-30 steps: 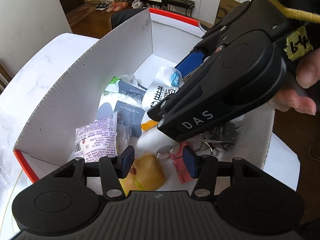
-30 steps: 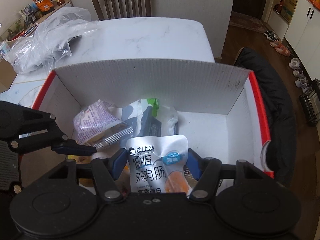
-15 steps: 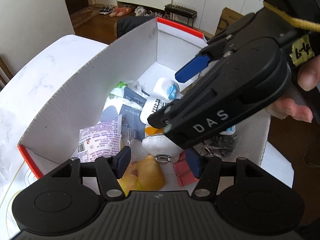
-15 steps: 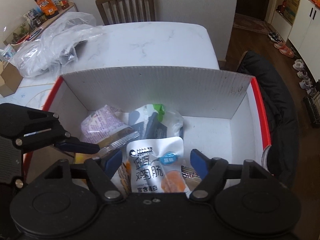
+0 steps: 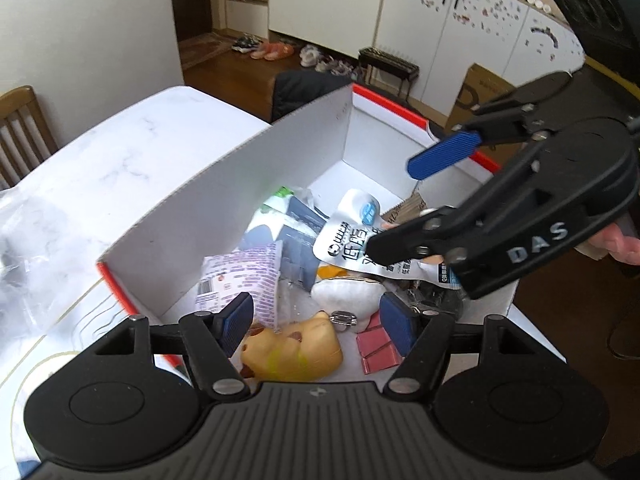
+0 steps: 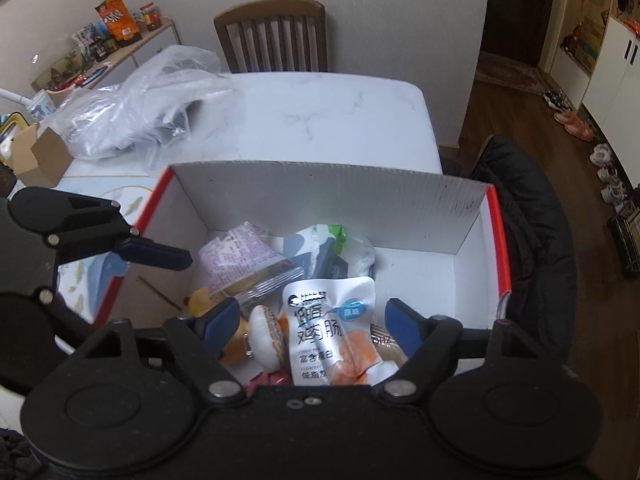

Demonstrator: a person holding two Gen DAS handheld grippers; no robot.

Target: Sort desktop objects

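Over the white box (image 6: pixel 320 188) on the marble tabletop (image 6: pixel 320 112), both my tongs hang nose-down, nothing pinched.

Left tongs (image 5: pixel 316 318): jaws opening, blue pads apart, no pad touching anything. Below them lie the yellow squishy toy (image 5: pixel 294 350) and pink clips (image 5: pixel 376 346).

Right tongs (image 6: pixel 308 320): jaws opening too, wide. Sausage pouch (image 6: pixel 330 330) sits between the pads but neither pad presses on it; it rests loose on the heap at the box's near side.

Pouch handling, my estimate: light, limp foil film, likely slick. Body will buckle under a squeeze, and the soft filling could get crushed. Best purchase looks like the flat sealed top edge, or across the narrow width near the upper third where the print is.

Orientation: long axis runs from me toward the far wall of the box, top seal away, orange end nearest my right wrist. Face up, print readable.

Neighbours: purple printed packet (image 6: pixel 236 258) to the left, dark-and-green packets (image 6: pixel 320 252) behind, white plush piece (image 6: pixel 266 336) just beside the pouch's left edge.
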